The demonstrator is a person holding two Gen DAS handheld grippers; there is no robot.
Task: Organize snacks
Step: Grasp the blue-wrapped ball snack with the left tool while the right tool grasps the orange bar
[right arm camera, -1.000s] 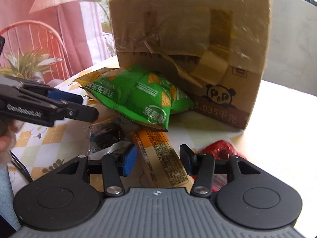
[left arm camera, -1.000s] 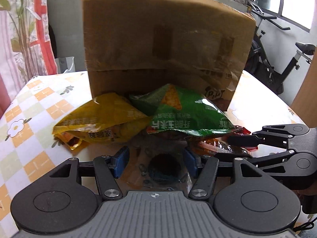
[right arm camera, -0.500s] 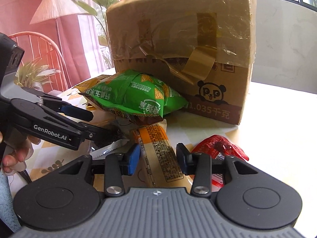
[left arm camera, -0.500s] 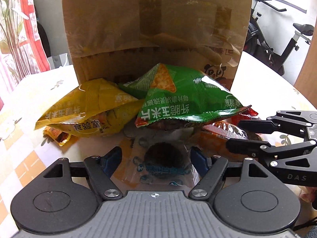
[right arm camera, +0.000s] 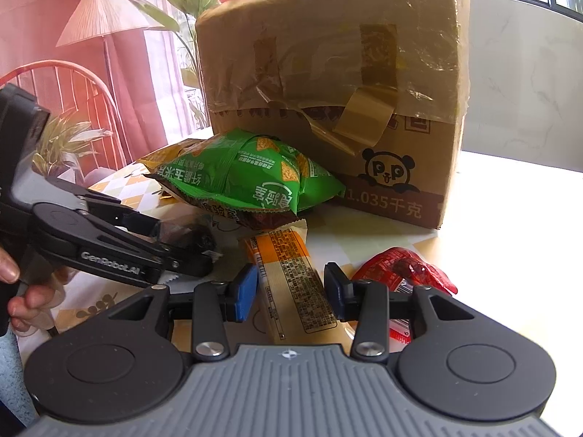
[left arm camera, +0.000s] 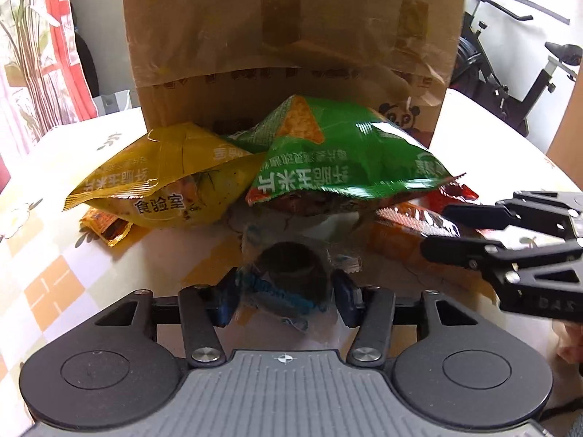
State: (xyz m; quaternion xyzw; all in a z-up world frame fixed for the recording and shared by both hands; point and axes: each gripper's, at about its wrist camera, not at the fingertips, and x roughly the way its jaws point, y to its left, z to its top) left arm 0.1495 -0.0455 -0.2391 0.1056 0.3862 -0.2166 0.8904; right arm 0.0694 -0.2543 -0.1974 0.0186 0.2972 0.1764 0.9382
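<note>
Snack count, all placed against the one tape-patched brown cardboard box (left arm camera: 291, 47)

In front of the box: 1 green crinkled chip bag (left arm camera: 346, 160), 1 yellow chip bag (left arm camera: 164, 178) just left of it, 1 small orange foil packet (left arm camera: 105, 224) poking out under the yellow bag, 1 long orange-and-cream wrapped bar (right arm camera: 291, 276), 1 red shiny wrapped snack (right arm camera: 400, 273) off to the right, 1 clear plastic packet with a dark round cookie (left arm camera: 291, 266) nearest. 7 items total, box included.
</note>
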